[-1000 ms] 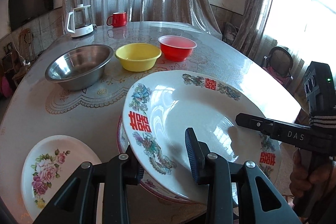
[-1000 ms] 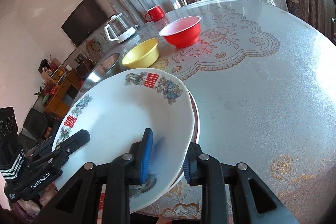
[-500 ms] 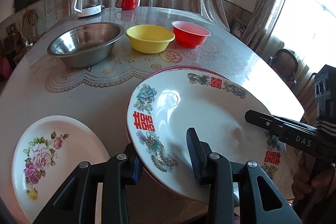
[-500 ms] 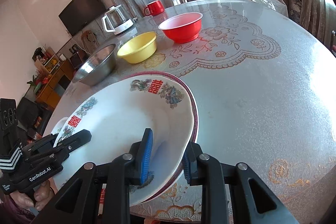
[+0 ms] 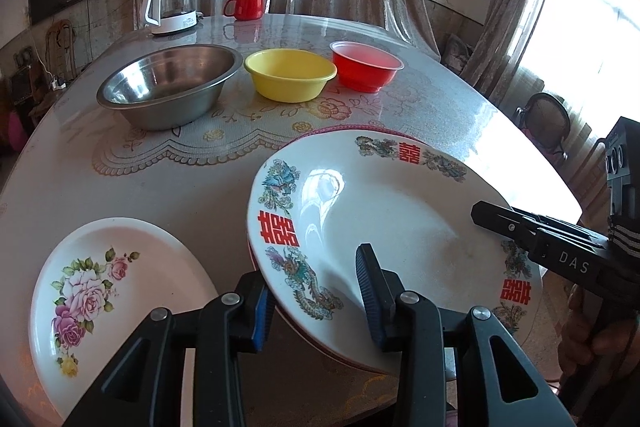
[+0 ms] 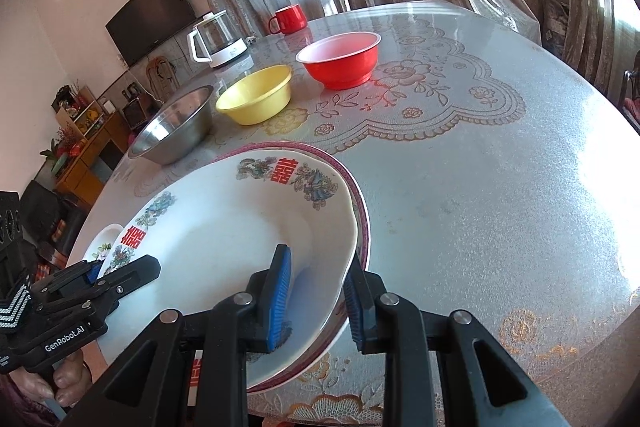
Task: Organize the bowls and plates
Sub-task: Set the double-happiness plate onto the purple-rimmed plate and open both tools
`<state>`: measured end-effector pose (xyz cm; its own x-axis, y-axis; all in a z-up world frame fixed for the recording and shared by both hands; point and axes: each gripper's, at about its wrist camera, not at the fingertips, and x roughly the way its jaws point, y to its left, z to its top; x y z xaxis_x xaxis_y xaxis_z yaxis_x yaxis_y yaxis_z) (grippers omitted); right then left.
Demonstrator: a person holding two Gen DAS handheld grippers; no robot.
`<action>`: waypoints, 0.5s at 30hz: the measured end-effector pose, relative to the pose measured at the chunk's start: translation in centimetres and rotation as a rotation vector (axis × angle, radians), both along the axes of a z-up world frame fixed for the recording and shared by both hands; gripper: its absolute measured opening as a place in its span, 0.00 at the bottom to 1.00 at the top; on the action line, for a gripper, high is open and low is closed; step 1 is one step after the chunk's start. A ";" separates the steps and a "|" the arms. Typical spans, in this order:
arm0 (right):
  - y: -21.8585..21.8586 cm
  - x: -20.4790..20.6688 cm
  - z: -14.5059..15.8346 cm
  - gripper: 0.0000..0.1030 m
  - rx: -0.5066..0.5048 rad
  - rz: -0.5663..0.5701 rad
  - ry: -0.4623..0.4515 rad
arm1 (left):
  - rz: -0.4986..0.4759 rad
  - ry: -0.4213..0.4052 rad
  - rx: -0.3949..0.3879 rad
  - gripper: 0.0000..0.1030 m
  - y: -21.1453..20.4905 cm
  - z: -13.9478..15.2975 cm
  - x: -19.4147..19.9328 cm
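Observation:
A white plate with dragons and red characters (image 5: pixel 400 223) lies on a pink-rimmed plate (image 6: pixel 362 211), whose rim also shows in the left wrist view (image 5: pixel 344 131). My left gripper (image 5: pixel 316 295) straddles the dragon plate's near-left rim, jaws apart. My right gripper (image 6: pixel 316 295) straddles the opposite rim (image 6: pixel 224 239), jaws apart too. A white plate with roses (image 5: pixel 100 291) lies to the left. A steel bowl (image 5: pixel 168 91), a yellow bowl (image 5: pixel 290 73) and a red bowl (image 5: pixel 366 65) stand in a row behind.
A white kettle (image 5: pixel 170 5) and a red mug (image 5: pixel 246 6) stand at the table's far edge. The round table (image 6: pixel 500 187) has a lace-patterned cover. A chair (image 5: pixel 548 123) stands to the right, curtains behind.
The dragon plate has come down from a tilt onto the pink-rimmed plate. Both grippers' jaws have widened around its rim.

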<state>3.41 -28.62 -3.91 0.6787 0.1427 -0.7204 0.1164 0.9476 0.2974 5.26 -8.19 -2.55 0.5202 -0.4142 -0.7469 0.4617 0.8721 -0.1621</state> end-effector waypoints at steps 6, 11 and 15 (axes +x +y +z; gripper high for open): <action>0.8 0.0 0.2 0.26 -0.076 -0.002 -0.006 | 0.000 -0.004 -0.007 0.38 0.3 0.1 -0.2; 0.7 -0.1 0.4 0.26 -0.083 -0.014 -0.001 | -0.001 -0.001 -0.013 0.38 0.5 0.2 -0.2; 0.6 -0.3 0.5 0.26 -0.078 -0.029 -0.005 | -0.005 -0.002 -0.007 0.37 0.4 0.1 -0.3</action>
